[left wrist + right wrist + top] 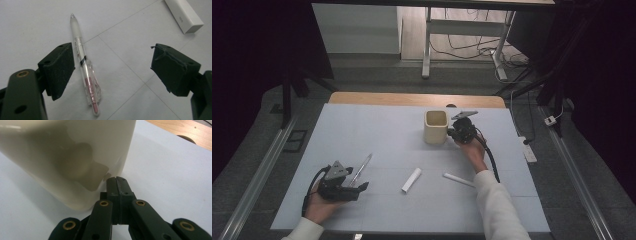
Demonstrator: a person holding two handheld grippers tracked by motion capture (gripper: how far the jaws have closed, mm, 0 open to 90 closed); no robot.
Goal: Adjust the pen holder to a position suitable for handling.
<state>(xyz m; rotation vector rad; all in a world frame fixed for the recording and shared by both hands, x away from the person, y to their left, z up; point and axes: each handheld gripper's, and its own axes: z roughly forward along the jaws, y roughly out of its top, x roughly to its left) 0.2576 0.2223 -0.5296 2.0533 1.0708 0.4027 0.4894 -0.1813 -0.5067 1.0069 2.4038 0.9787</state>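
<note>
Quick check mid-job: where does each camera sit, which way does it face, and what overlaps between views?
High view: above the person's side, facing forward and down on the table; forearms, both hands, both tools.
Left gripper view: on the left tool, looking down past its open jaws at the pen.
Right gripper view: on the right tool, jaws shut, at the cup.
Shared: the pen and cup also show in the high view.

place: lab or recording workspace
bench: wooden table (417, 99) under a pale grey mat (377, 135)
floor: grey carpet, loose cables (472, 47) around metal desk legs (427, 45)
sides: dark stands and rails (257, 175) beside the table
gear: power strip (529, 150) on the floor
</note>
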